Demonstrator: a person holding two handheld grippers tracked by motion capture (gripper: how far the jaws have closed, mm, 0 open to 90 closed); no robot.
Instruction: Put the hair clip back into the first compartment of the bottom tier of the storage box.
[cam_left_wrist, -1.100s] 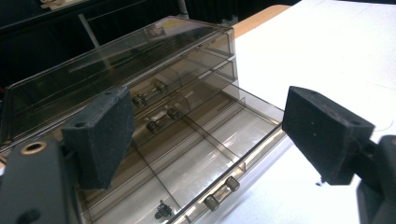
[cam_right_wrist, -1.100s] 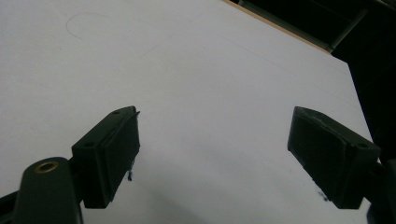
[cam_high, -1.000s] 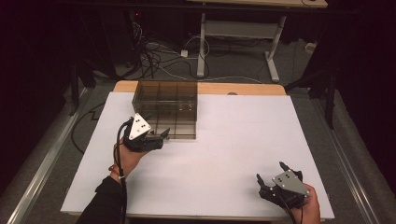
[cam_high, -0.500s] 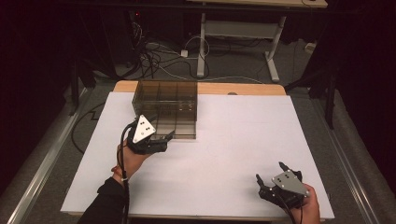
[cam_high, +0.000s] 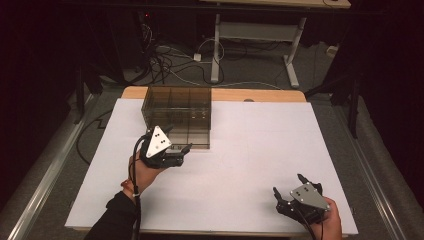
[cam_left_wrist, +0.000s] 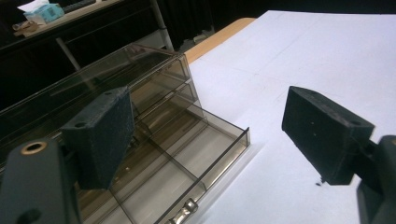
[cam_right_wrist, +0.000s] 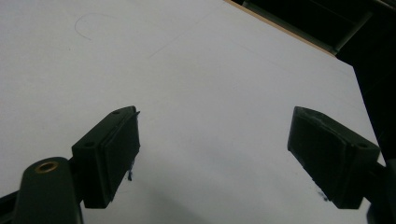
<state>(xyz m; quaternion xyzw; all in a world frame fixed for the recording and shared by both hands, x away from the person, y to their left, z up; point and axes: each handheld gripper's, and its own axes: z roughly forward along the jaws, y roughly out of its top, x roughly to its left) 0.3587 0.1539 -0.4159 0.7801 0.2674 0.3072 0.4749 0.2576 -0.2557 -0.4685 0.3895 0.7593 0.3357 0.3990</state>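
Note:
A smoky see-through box (cam_high: 176, 107) with inner dividers stands at the back left of the white table (cam_high: 260, 150). In the left gripper view, the box (cam_left_wrist: 140, 102) has a low divided tray part (cam_left_wrist: 187, 158) at its front, with a small metal clasp (cam_left_wrist: 184, 212) on the edge. My left gripper (cam_high: 186, 149) hovers open just in front of the box's near edge. Its two pads (cam_left_wrist: 100, 135) straddle the tray's corner with nothing held. My right gripper (cam_high: 287, 184) is open at the table's front right. Between its pads (cam_right_wrist: 119, 149) is bare white surface.
A wooden strip (cam_high: 250, 95) edges the table's far side. Beyond it are a desk frame (cam_high: 250, 35) and several cables (cam_high: 170, 60) on the floor. Metal rails (cam_high: 45, 170) run along both sides of the table.
My left gripper has rolled, so its grey plate faces up more, and has shifted slightly right along the box front. The right gripper has stayed put.

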